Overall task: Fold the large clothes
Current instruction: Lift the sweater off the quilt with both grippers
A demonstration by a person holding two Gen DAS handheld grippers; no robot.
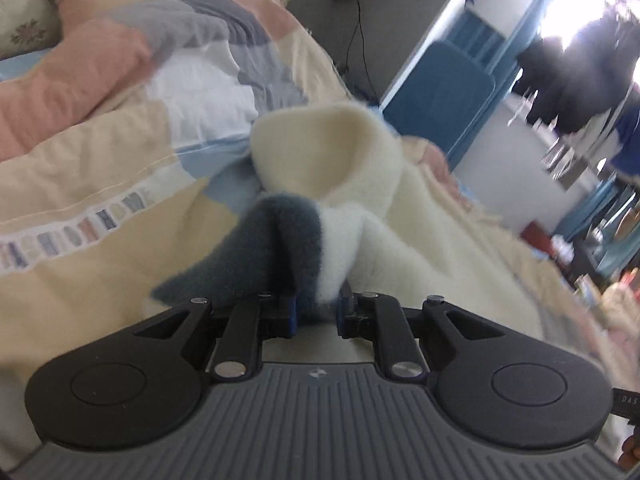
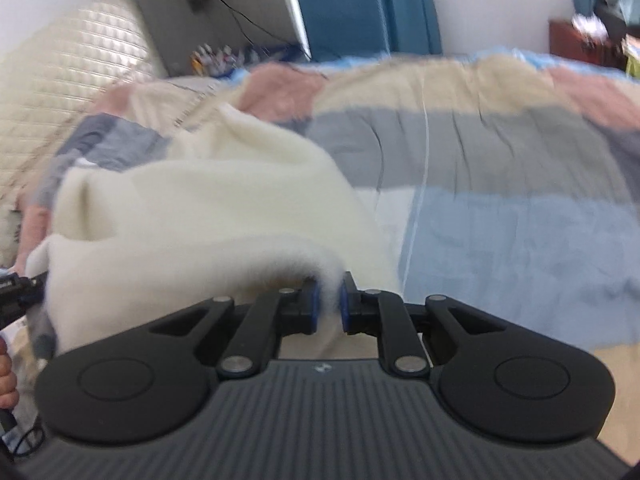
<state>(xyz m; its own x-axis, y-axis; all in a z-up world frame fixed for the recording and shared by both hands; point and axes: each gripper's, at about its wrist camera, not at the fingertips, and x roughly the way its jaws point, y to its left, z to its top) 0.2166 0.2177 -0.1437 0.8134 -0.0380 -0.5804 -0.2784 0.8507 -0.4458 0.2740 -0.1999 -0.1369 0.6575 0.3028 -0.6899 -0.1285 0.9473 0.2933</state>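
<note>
A cream fleece garment (image 1: 360, 184) with a dark grey-blue patch (image 1: 276, 240) hangs bunched above the bed. My left gripper (image 1: 316, 312) is shut on its edge where the grey patch meets the cream. In the right wrist view the same cream garment (image 2: 200, 200) spreads to the left, and my right gripper (image 2: 328, 304) is shut on another part of its edge. Both views are blurred. The left gripper's tip shows at the left edge of the right wrist view (image 2: 20, 296).
A patchwork quilt (image 2: 500, 184) in pink, grey, blue and beige covers the bed. A quilted cream headboard (image 2: 60, 80) stands at the left. A blue panel (image 2: 360, 4) and a cable on the wall lie beyond the bed. Cluttered furniture (image 1: 600, 240) is at the right.
</note>
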